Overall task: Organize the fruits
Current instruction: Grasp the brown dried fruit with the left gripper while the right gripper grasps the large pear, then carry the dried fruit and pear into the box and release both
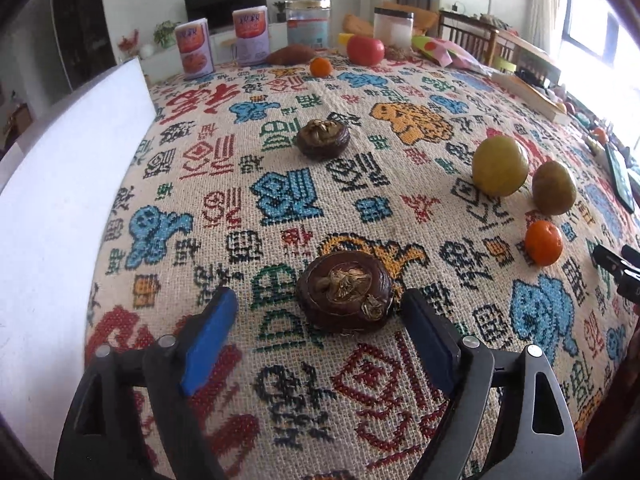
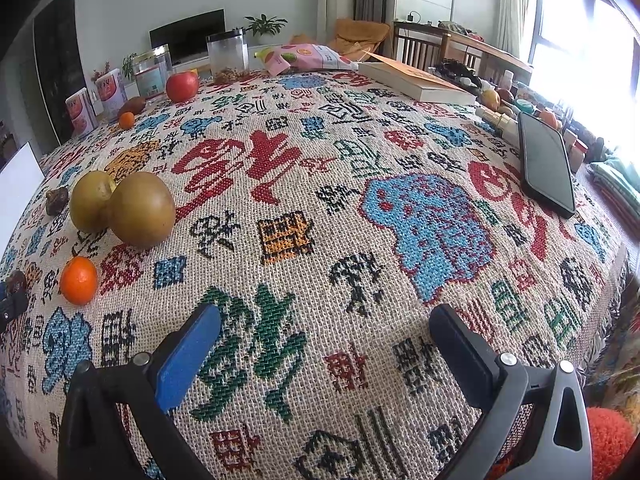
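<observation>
My left gripper [image 1: 318, 306] is open, its blue-padded jaws either side of a dark brown water chestnut [image 1: 345, 297] on the patterned tablecloth [image 1: 280, 160]. A second water chestnut [image 1: 323, 137] lies farther back. Two greenish-brown pears [image 1: 500, 165] [image 1: 554, 187] and an orange tangerine [image 1: 543, 243] lie to the right. My right gripper [image 2: 326, 320] is open and empty over bare cloth; the pears [image 2: 142, 209] [image 2: 91, 200] and the tangerine [image 2: 79, 280] are to its left. A red apple [image 1: 365, 49], a small tangerine [image 1: 320, 67] and a sweet potato [image 1: 291, 54] sit at the far edge.
A white board [image 1: 60, 200] stands along the table's left edge. Cans [image 1: 194, 49], jars [image 1: 308, 22] and a snack bag [image 2: 308, 56] line the back. A book [image 2: 416, 80] and a black phone [image 2: 546, 164] lie at the right, with small items beyond.
</observation>
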{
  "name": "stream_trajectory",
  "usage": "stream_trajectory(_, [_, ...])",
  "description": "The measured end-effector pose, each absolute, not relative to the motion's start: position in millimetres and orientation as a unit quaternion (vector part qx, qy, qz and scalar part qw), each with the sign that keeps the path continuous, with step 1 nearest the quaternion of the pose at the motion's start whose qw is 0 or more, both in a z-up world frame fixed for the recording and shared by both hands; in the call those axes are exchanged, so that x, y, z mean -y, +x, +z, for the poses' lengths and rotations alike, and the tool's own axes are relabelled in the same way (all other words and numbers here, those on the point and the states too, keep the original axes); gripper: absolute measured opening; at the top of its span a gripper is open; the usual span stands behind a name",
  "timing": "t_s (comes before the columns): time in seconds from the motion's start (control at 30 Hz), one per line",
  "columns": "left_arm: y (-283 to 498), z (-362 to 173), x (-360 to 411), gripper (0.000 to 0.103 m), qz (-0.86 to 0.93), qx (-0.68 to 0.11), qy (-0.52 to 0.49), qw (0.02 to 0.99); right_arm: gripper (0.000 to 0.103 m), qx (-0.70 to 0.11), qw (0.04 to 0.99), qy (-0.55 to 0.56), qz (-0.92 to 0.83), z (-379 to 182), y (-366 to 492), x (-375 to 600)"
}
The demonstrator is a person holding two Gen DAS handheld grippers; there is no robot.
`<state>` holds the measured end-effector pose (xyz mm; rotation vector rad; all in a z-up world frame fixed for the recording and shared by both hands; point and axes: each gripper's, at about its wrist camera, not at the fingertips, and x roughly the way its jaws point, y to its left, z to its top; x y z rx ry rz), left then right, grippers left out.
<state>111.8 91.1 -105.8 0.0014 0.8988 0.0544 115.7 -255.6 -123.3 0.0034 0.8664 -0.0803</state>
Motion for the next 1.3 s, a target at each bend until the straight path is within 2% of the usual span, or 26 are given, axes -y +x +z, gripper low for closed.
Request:
stream_trajectory(0.07, [113.3,-107.4,-93.6,0.092,0.036,-0.438,-0.004,0.898,0.103,-0.417,0.908,0.001,-0.038,-123.3,114.8,255.4])
stream_trajectory(0.17, [116.2,-109.7,-97.8,0.097,0.042,-0.440,-0.014,0.897,0.103,-0.414,0.909,0.000,-0.036,-123.3,112.3,255.4])
stream_trajectory(0.5, [116.4,-110.4,-97.6,0.098,0.045,-0.439,-0.014,0.897,0.103,-0.433,0.901,0.005,-0.023,-120.1,114.2,259.1])
stream_trajectory(0.57, [116.3,-110.4,-97.5,0.098,0.045,-0.439,-0.014,0.897,0.096,-0.413,0.909,0.050,0.008,-107.5,112.7,263.0])
stream_trajectory(0.67, [116.3,-110.5,-97.5,0.098,0.045,-0.438,-0.014,0.898,0.093,-0.371,0.918,0.102,0.095,-89.6,110.0,251.4])
stream_trajectory(0.73, [116.3,-110.5,-97.6,0.098,0.045,-0.438,-0.014,0.898,0.087,-0.383,0.905,0.119,0.144,-90.1,120.1,236.8])
stream_trajectory(0.77, [116.4,-110.6,-97.7,0.098,0.044,-0.438,-0.014,0.898,0.077,-0.391,0.896,0.140,0.160,-93.9,126.5,232.8])
stream_trajectory(0.83, [116.3,-110.5,-97.7,0.098,0.044,-0.438,-0.014,0.898,0.073,-0.404,0.883,0.164,0.175,-101.8,138.3,224.3])
stream_trajectory(1.03, [116.3,-110.7,-98.0,0.098,0.044,-0.438,-0.014,0.898,0.063,-0.414,0.878,0.154,0.183,-117.0,165.5,204.3])
stream_trajectory(1.13, [116.3,-110.6,-98.0,0.098,0.044,-0.438,-0.014,0.898,0.050,-0.408,0.879,0.166,0.185,-119.2,176.0,207.1])
stream_trajectory(1.3, [116.2,-110.4,-98.0,0.098,0.044,-0.438,-0.015,0.898,0.050,-0.416,0.886,0.110,0.170,-102.3,174.8,210.2])
